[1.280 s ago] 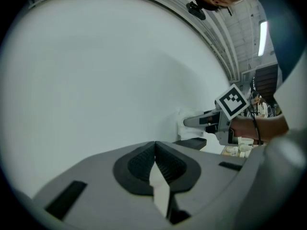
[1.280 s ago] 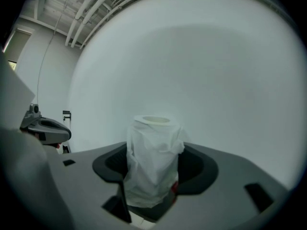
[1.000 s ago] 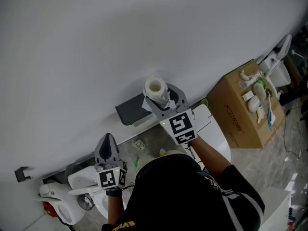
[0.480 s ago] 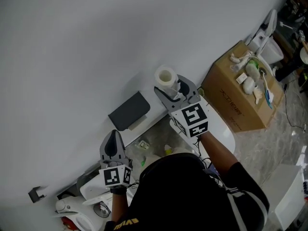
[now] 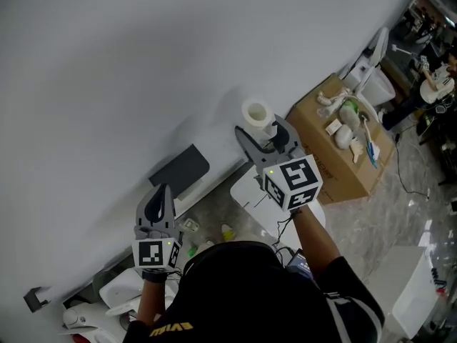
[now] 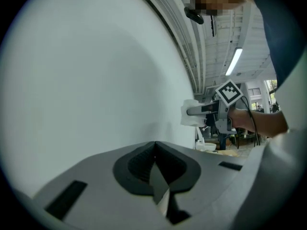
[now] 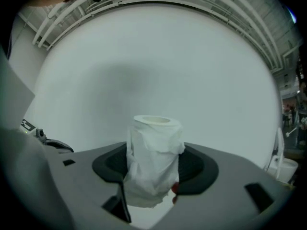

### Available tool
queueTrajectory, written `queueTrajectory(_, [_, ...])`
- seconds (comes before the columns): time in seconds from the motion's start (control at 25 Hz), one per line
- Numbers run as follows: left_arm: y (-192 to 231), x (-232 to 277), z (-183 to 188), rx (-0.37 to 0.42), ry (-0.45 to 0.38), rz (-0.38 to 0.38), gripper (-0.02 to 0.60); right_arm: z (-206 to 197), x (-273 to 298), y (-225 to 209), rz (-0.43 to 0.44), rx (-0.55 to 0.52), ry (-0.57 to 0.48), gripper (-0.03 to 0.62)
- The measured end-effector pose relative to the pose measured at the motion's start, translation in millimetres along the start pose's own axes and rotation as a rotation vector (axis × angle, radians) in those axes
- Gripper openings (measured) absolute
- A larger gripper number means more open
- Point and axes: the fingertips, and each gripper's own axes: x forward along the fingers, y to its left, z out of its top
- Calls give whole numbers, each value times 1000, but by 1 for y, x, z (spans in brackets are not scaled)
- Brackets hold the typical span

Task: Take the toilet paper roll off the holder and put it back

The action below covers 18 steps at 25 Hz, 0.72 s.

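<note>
A white toilet paper roll [image 5: 257, 113] stands upright between the jaws of my right gripper [image 5: 263, 131], which is shut on it in front of the white wall. In the right gripper view the roll [image 7: 154, 143] fills the gap between the pads of the right gripper [image 7: 156, 161], a loose sheet hanging from it. The dark grey holder [image 5: 180, 170] sits on the wall, down and left of the roll. My left gripper [image 5: 160, 195] hovers below the holder, shut and empty; its jaw tips meet in the left gripper view [image 6: 154, 147], where the roll [image 6: 191, 114] shows far off.
A cardboard box [image 5: 335, 159] with several white objects on top stands to the right, a white toilet [image 5: 371, 77] behind it. Another white fixture [image 5: 118, 291] and small clutter [image 5: 189, 226] lie on the floor below the holder.
The right gripper has carried the roll up and to the right, away from the holder. The left gripper has also shifted along the wall, still shut.
</note>
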Motion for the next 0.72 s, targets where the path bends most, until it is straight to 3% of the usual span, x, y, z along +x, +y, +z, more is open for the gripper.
queueTrajectory(0.24, [1, 7, 6, -20, -16, -84, 11, 22, -13, 3, -56, -22, -11, 268])
queueTrajectory(0.72, [-25, 7, -1, -43, -25, -216, 11, -1, -62, 10, -152, 35, 32, 270])
